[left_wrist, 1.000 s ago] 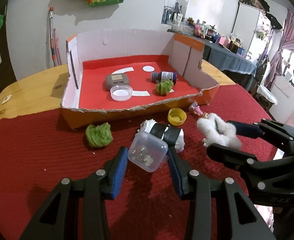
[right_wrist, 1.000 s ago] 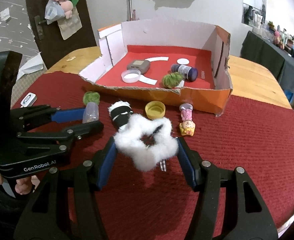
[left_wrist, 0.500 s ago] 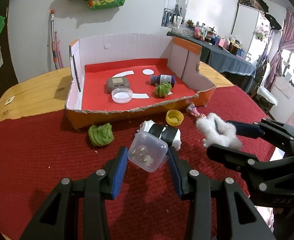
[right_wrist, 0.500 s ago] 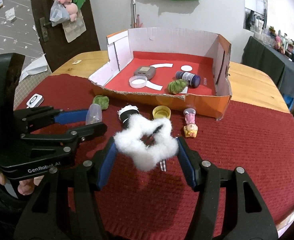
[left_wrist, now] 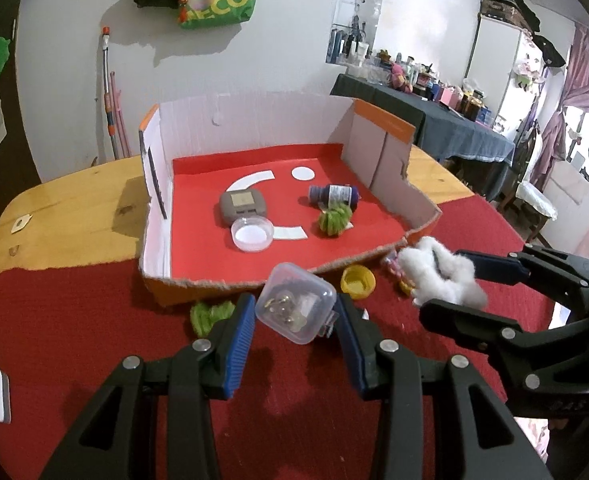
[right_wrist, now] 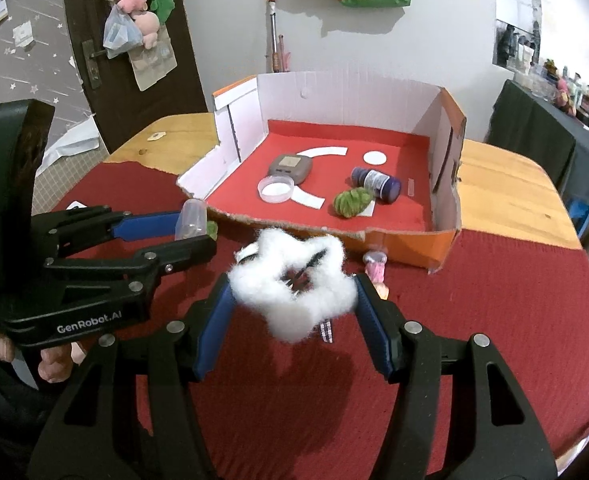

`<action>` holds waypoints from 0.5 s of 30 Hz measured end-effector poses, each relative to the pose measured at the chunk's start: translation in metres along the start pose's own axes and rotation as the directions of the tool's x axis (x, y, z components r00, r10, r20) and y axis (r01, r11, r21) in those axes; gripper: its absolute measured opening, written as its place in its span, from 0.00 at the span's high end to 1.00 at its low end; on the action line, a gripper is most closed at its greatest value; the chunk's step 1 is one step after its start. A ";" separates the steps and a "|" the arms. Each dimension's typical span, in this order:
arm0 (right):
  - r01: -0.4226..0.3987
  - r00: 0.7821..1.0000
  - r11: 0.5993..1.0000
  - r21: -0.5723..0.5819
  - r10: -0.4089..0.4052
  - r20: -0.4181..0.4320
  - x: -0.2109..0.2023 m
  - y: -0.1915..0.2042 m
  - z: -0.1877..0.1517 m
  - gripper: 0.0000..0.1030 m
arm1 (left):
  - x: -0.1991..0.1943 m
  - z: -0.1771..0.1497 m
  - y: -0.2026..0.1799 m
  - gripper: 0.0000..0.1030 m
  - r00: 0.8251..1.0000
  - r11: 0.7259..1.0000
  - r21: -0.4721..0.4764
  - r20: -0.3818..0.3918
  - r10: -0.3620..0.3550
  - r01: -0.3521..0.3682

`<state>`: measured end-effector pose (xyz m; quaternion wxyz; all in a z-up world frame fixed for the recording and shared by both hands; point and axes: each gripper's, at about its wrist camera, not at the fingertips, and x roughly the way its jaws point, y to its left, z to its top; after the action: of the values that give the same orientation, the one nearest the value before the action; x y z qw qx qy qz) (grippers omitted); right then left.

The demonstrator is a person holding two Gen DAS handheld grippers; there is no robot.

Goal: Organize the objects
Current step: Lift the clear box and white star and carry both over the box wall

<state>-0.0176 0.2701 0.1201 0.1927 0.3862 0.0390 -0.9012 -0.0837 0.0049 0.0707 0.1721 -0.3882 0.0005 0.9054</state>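
A wooden table (left_wrist: 74, 216) half covered by a red cloth (left_wrist: 74, 320) carries a cut-down cardboard box (left_wrist: 254, 128) lined in red, with a cluttered room behind it. Inside the box lie a grey device (left_wrist: 243, 207), a clear round lid (left_wrist: 252, 234), a dark bottle (left_wrist: 334, 194) on its side and a green pom-pom (left_wrist: 335, 220). The left gripper (left_wrist: 294, 326) is closed on a small clear plastic case (left_wrist: 296, 307), held tilted and clear of the cloth just short of the box's torn front wall; small metal pieces show through its side. The right gripper (right_wrist: 292, 300) is closed, at a wider spread, on a white fluffy scrunchie (right_wrist: 294, 286), also off the cloth and near that front wall. On the cloth outside the box sit another green pom-pom (left_wrist: 208, 316), a yellow cap (left_wrist: 358, 282) and a small pink figurine (right_wrist: 376, 266). The risks look modest but real: the case is pinched at an angle (only its edges seem to meet the pads), so it could twist out or its lid pop during the carry over the wall. The scrunchie, soft and compressible, could sag and catch on the ragged cardboard edge. The two grippers are close side by side, so entering the box together could make them collide or knock the bottle rolling.
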 end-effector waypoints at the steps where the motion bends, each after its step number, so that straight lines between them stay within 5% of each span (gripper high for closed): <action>1: -0.003 1.000 1.000 0.000 0.003 -0.003 0.001 -0.001 0.003 0.44 | 0.001 0.003 0.001 0.58 1.000 1.000 0.001 -0.002 0.001 -0.001; 15: -0.030 0.999 1.000 0.001 0.030 -0.040 0.029 -0.018 0.043 0.44 | 0.031 0.042 0.019 0.58 0.998 1.000 0.007 -0.055 0.009 -0.008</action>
<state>-0.0724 0.2682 0.1284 0.2053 0.4049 0.0368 -0.8902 -0.1387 0.0024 0.0755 0.1695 -0.4123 0.0100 0.8951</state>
